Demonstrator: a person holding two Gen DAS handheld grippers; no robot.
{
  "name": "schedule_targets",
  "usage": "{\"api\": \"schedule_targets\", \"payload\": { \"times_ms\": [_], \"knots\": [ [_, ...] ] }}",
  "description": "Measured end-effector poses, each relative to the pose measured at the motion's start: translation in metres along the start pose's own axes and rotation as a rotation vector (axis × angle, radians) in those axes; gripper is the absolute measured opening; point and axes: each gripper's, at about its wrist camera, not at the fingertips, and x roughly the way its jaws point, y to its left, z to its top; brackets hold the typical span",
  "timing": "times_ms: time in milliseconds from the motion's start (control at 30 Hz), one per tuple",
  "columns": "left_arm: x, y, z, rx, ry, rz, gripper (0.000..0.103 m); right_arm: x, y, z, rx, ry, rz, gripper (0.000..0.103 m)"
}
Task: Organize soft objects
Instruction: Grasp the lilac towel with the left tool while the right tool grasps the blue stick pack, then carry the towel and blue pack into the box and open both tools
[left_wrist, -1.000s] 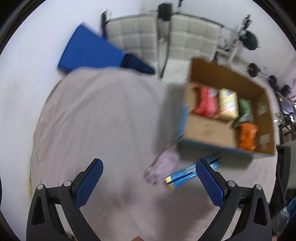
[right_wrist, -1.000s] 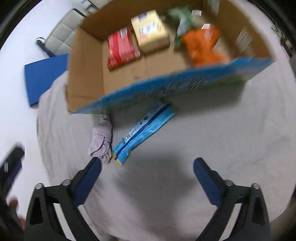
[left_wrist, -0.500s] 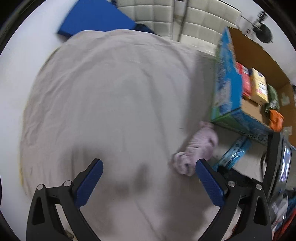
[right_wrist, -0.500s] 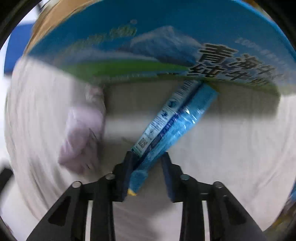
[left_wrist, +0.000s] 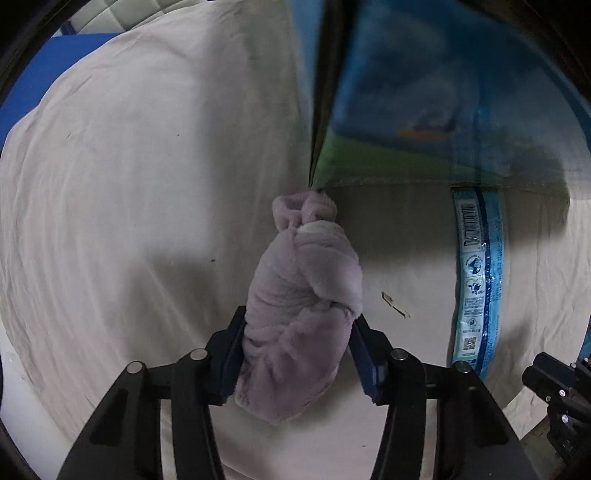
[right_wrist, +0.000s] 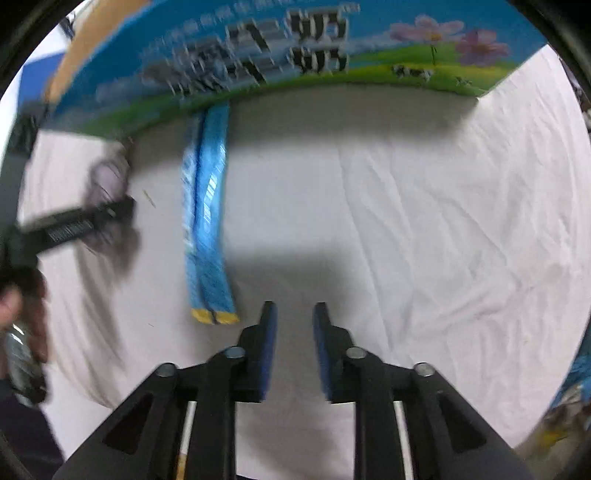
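A pale, wrinkled sheet (right_wrist: 424, 229) covers the whole work surface and fills most of both views, creased in long folds towards the lower left of the left wrist view. Beyond its edge, a strip of blue mat (left_wrist: 40, 74) shows at the upper left there, with a corner of a quilted cream cushion (left_wrist: 122, 14) above it.

A big cardboard box (right_wrist: 258, 55) stands at the top of both views, its printed outer wall facing the cameras; what it holds cannot be seen from here. The wall carries a blue sky, a green meadow with small cows and pink flowers at the upper right, plus large dark characters too smeared to read.

A long blue snack packet (right_wrist: 207, 229) lies flat on the sheet, one end against the foot of the box, the yellow-tipped end just left of the right gripper (right_wrist: 294, 314). In the left wrist view it runs down the right side, showing a barcode and a QR code; the small print is illegible.

The lilac plush bundle (left_wrist: 303, 306) sits centre frame, its far end touching the box corner. The left gripper (left_wrist: 299, 354) is clamped on its near end, blue pads pressed into the fleece. The right gripper's fingers stand narrow with a small gap, holding nothing.
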Motion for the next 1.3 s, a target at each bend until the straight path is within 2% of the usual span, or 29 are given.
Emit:
{"api": "schedule_targets", "payload": {
  "times_ms": [33,100,233,300,367,433,467,500,600,767,967,1067,1167,1300],
  "knots": [
    [-0.001,0.002,-0.004,-0.025,-0.001,-0.015,0.039,-0.001,0.003,0.003,0.015,-0.022,0.018,0.05],
    [-0.005,0.007,-0.015,-0.09,-0.001,-0.048,0.038,-0.001,0.019,0.014,0.022,-0.071,0.048,0.069],
    [-0.01,0.021,-0.049,-0.226,-0.009,-0.1,0.038,0.01,0.058,0.037,0.029,-0.085,0.058,0.069],
    [-0.01,0.022,-0.063,-0.268,-0.003,-0.127,0.038,0.022,0.07,0.044,0.028,-0.082,0.009,0.069],
    [-0.01,0.022,-0.077,-0.3,-0.006,-0.13,0.038,0.04,0.086,0.052,0.012,-0.05,-0.056,0.066],
    [-0.008,0.02,-0.088,-0.307,-0.006,-0.139,0.038,0.054,0.097,0.052,-0.011,-0.02,-0.104,0.047],
    [-0.009,0.017,-0.094,-0.299,-0.008,-0.13,0.038,0.054,0.104,0.051,-0.042,-0.031,-0.136,0.032],
    [-0.008,0.015,-0.098,-0.291,-0.011,-0.117,0.038,0.055,0.108,0.048,-0.077,-0.017,-0.167,0.028],
    [-0.01,0.001,-0.11,-0.269,-0.024,-0.099,0.038,0.058,0.107,0.037,-0.135,0.013,-0.186,0.02],
    [-0.014,-0.035,-0.126,-0.225,-0.041,-0.105,0.038,0.051,0.078,0.007,-0.137,0.039,-0.186,0.017],
    [-0.024,-0.085,-0.134,-0.136,-0.046,-0.117,0.038,0.024,0.043,-0.029,-0.082,0.017,-0.144,0.016],
    [-0.035,-0.108,-0.14,-0.103,-0.062,-0.114,0.038,0.011,0.04,-0.036,-0.065,-0.002,-0.115,0.016],
    [-0.044,-0.118,-0.142,-0.084,-0.073,-0.122,0.037,-0.004,0.005,-0.051,-0.053,-0.028,-0.086,0.016],
    [-0.068,-0.126,-0.143,-0.064,-0.11,-0.143,0.037,-0.027,0.007,-0.06,-0.044,-0.062,-0.038,0.016]
  ]
}}
